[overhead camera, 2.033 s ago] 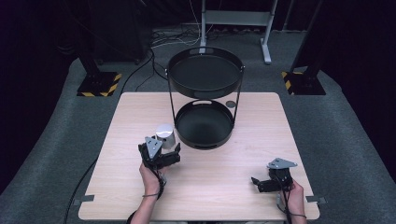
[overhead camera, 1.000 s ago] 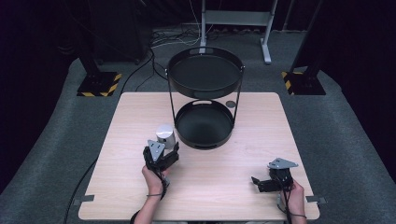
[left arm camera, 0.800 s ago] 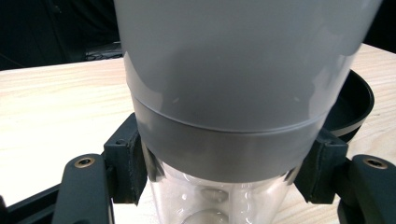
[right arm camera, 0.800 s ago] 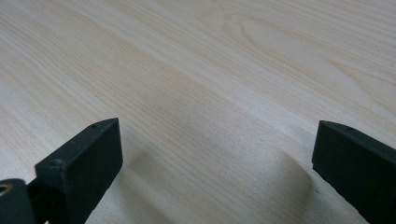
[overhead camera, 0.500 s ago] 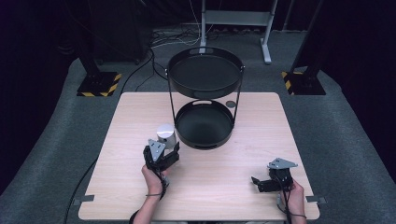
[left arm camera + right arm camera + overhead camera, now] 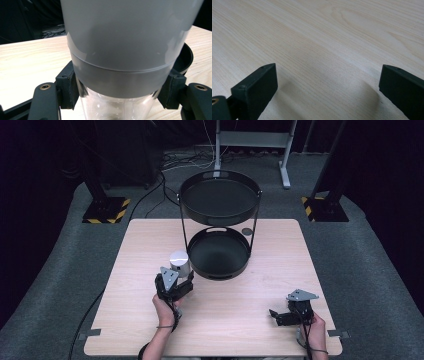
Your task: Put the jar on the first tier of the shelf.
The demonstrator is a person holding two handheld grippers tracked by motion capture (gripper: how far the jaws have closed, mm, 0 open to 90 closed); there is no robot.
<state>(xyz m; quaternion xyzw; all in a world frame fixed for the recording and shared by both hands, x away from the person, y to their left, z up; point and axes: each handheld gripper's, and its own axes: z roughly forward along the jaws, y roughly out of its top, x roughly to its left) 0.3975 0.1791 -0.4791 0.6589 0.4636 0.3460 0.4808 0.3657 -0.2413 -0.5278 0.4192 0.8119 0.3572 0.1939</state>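
Grey-capped and clear below, the bottle stands on the table, just beside the lower tray at its nine o'clock. We keep the left claw clamped on it. At five o'clock, our right claw gapes, empty.

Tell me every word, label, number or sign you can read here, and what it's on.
None: nothing carries readable text.
The grey-capped clear container in the left gripper is plain.
The black two-tier tray stand bears no lettering.
The yellow-and-black hazard stripes on the floor stand bases are a warning pattern, not words.
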